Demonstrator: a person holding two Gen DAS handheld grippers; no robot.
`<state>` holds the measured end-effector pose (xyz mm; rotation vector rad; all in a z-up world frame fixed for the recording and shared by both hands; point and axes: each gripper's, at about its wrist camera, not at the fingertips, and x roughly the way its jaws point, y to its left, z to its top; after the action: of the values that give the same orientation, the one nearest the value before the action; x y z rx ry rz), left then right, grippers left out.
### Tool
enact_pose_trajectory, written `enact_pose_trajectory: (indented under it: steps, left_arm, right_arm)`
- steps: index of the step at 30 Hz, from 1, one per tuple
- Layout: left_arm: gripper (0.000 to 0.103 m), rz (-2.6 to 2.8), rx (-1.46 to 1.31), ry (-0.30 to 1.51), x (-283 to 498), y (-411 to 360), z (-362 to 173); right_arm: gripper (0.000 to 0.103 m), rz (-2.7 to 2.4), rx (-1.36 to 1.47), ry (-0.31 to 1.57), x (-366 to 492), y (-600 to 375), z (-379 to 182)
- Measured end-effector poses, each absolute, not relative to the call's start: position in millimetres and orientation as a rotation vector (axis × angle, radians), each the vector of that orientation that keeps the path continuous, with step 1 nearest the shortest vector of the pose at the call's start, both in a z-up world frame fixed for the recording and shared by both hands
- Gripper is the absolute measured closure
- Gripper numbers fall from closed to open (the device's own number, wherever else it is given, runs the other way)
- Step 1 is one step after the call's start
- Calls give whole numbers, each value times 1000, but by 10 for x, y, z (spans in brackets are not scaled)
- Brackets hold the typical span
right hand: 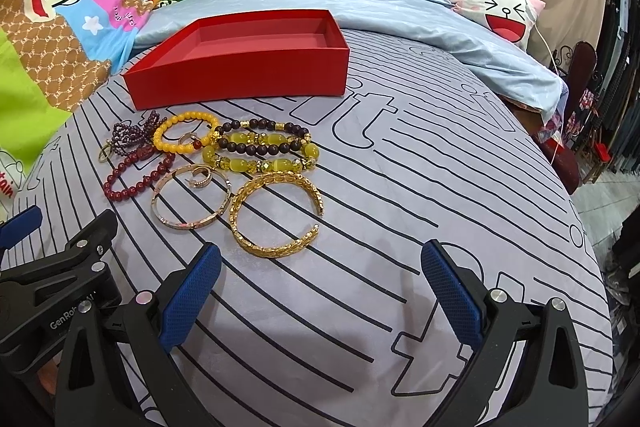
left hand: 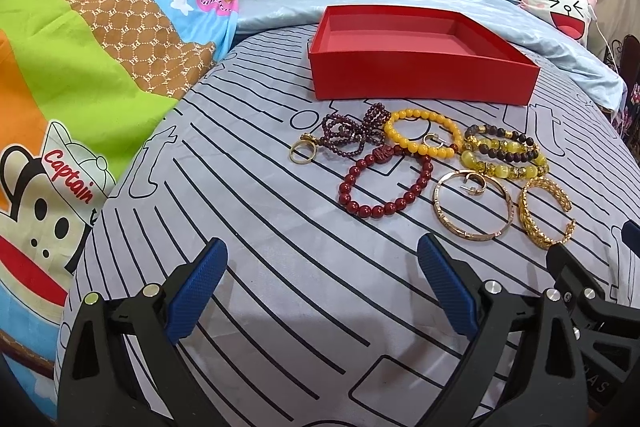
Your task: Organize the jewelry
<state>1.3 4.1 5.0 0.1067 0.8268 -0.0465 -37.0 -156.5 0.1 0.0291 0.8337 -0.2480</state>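
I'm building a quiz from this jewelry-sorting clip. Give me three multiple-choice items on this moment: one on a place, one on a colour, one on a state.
1. Where does the small hoop earring lie?
A. inside the thin gold bangle
B. in the box
C. on the pillow

2. What colour is the box?
A. blue
B. red
C. green

3. How are the two grippers?
A. both open, holding nothing
B. both shut on bracelets
C. one holds a ring

Key: 1 A, the earring sits within the thin gold bangle. 2 B, its walls and floor are red. 3 A, the left gripper and right gripper stand spread over bare sheet.
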Motion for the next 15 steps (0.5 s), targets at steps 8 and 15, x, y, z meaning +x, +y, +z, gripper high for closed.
enact_pose_trajectory:
  steps: [8,15]
  left_arm:
    - [12,-48,106,827,-14,27,23]
    - [12,-46,107,828,-9,30,15]
  right_arm:
    - [6,-249,29,836,-368,-1570,-9]
    - [6,-250,28,838,-364,-1570,-17]
